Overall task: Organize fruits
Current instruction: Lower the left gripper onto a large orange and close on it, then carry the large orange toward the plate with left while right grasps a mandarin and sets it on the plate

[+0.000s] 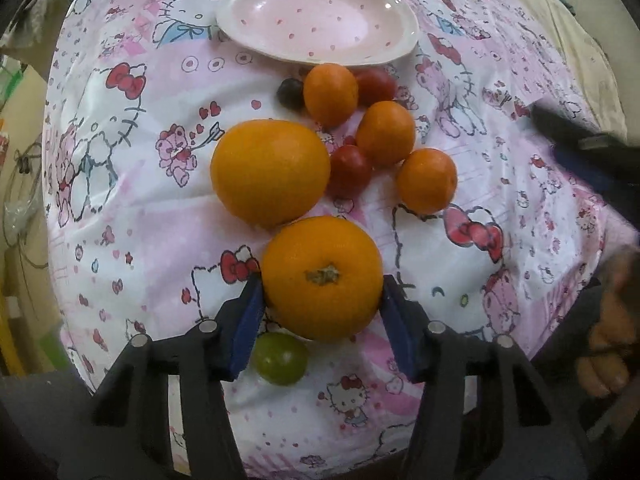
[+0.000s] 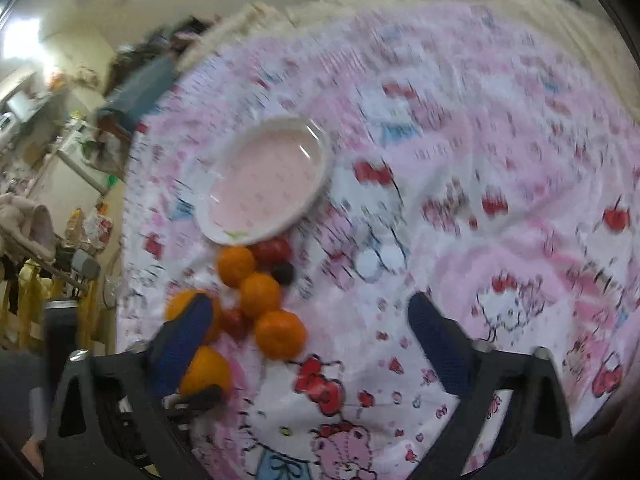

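In the left wrist view my left gripper [image 1: 322, 280] is closed on a large orange [image 1: 322, 278], its blue pads touching both sides. A green grape [image 1: 280, 358] lies below it. A second large orange [image 1: 270, 172], three small oranges [image 1: 330, 94] [image 1: 385, 133] [image 1: 427, 181], two red tomatoes [image 1: 350, 170] [image 1: 375, 86] and a dark grape [image 1: 291, 93] lie on the cloth before an empty pink plate [image 1: 316, 16]. In the blurred right wrist view my right gripper [image 2: 308, 320] is open and empty, to the right of the fruit pile [image 2: 260, 296] and plate [image 2: 266, 178].
The table wears a pink Hello Kitty cloth [image 1: 120, 184]. The right gripper shows as a dark shape [image 1: 580, 140] at the right edge of the left wrist view. Household clutter [image 2: 60, 220] stands off the table's left side.
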Demonstrator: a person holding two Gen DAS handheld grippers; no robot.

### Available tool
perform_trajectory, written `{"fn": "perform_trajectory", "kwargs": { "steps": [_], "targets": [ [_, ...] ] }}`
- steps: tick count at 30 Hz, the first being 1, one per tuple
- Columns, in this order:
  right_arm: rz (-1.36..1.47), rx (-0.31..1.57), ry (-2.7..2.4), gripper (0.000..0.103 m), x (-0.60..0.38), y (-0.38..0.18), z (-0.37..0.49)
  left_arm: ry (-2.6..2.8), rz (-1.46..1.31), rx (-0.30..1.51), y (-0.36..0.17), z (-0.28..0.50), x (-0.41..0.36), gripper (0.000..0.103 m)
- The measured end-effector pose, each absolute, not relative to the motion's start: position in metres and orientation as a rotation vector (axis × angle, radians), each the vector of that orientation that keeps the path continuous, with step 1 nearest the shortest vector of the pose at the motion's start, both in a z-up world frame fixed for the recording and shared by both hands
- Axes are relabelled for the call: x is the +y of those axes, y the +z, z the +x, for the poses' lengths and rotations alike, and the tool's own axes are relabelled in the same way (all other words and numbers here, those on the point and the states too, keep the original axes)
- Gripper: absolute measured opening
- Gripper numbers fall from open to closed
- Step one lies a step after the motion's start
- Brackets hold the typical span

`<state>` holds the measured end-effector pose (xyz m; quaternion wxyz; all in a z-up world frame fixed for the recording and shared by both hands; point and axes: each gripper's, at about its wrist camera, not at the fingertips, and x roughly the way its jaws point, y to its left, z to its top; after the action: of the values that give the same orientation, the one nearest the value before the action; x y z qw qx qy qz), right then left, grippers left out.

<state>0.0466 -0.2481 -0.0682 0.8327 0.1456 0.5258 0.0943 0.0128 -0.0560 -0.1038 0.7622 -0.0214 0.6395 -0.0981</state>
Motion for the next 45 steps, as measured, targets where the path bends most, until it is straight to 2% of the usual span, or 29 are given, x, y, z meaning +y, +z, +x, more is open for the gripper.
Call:
{"fn": "perform_trajectory", "kwargs": {
  "steps": [4, 9, 12, 14, 21, 28, 36, 45],
  "targets": [
    [0.434, 1.294, 0.271, 0.080, -0.241, -0.109, 0.057, -0.240, -0.052, 1.363, -0.094, 0.004, -0.045, 0.052],
    [0.340, 1.313, 0.330, 0.072, -0.213, -0.118, 0.059, -0.264, -0.050, 1.356, -0.091, -0.002, -0.039, 0.052],
    [0.308, 1.328, 0.355, 0.059, -0.202, -0.125, 0.059, -0.268, -0.036, 1.327, -0.084, -0.008, -0.035, 0.052],
    [0.285, 1.329, 0.350, 0.045, -0.202, -0.126, 0.057, -0.268, -0.045, 1.311, -0.080, -0.011, -0.029, 0.052],
    [0.371, 1.304, 0.357, 0.044, -0.219, -0.110, 0.055, -0.277, -0.087, 1.281, -0.056, -0.003, -0.024, 0.052],
    [0.426, 1.209, 0.355, 0.044, -0.243, -0.067, 0.071, -0.246, -0.076, 1.222, -0.021, 0.040, -0.020, 0.052],
    [0.425, 1.131, 0.370, 0.044, -0.256, -0.034, 0.124, -0.219, -0.041, 1.190, -0.020, 0.117, -0.026, 0.052],
    [0.385, 1.137, 0.400, 0.044, -0.241, -0.041, 0.188, -0.189, -0.031, 1.162, -0.043, 0.166, -0.029, 0.052]
  ]
}}
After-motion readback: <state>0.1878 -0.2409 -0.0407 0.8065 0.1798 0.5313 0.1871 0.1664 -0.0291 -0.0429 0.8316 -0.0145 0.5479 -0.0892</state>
